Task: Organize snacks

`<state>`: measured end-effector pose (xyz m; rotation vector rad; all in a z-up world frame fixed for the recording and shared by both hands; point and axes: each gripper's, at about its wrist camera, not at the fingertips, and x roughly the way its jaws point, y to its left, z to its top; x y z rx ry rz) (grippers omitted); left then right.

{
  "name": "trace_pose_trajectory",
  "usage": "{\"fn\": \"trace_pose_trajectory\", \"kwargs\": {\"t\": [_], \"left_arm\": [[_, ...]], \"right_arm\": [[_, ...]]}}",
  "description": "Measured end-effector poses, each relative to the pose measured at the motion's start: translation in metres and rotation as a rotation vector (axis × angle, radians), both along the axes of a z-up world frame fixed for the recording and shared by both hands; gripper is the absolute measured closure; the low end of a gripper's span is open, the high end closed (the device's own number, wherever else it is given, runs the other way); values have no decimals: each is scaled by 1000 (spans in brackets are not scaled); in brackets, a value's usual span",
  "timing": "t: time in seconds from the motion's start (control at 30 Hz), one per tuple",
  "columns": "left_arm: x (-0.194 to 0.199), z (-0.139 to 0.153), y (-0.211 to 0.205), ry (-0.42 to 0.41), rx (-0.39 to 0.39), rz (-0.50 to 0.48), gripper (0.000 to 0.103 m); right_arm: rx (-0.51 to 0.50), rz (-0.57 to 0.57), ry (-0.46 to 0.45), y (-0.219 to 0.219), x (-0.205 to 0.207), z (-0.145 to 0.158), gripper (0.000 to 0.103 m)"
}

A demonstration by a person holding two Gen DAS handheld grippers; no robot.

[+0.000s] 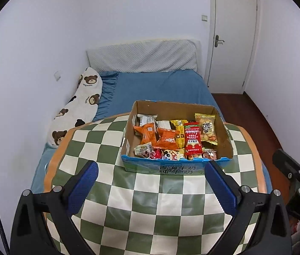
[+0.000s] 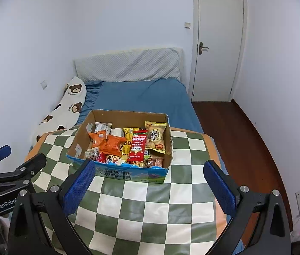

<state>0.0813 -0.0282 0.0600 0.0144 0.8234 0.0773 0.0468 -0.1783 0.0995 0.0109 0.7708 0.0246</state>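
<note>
Both jaws stood wide apart and empty, left gripper (image 1: 151, 183) and right gripper (image 2: 148, 182) hanging short of the cardboard box (image 1: 224, 131) ahead on the checkered counter (image 1: 150, 208). The snacks (image 1: 169, 140) all lay inside it, which would fit sorting finished or unpacking due.

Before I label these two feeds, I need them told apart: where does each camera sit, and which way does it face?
Left wrist view: on the left gripper, facing the open cardboard snack box on the green-and-white checkered cloth; its blue-padded fingers show, with the right gripper at the right edge.
Right wrist view: on the right gripper, facing the same box; the left gripper shows at the left edge.
Shared: box, cloth, blue bed, white door.
</note>
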Motion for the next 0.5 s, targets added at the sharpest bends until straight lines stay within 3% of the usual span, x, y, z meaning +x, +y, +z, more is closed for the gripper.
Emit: {"fn": "trace_pose_trajectory", "kwargs": {"t": [0.5], "left_arm": [[63, -58, -12, 110, 14, -19, 0]], "right_arm": [[0, -67, 88, -12, 77, -62, 0]]}}
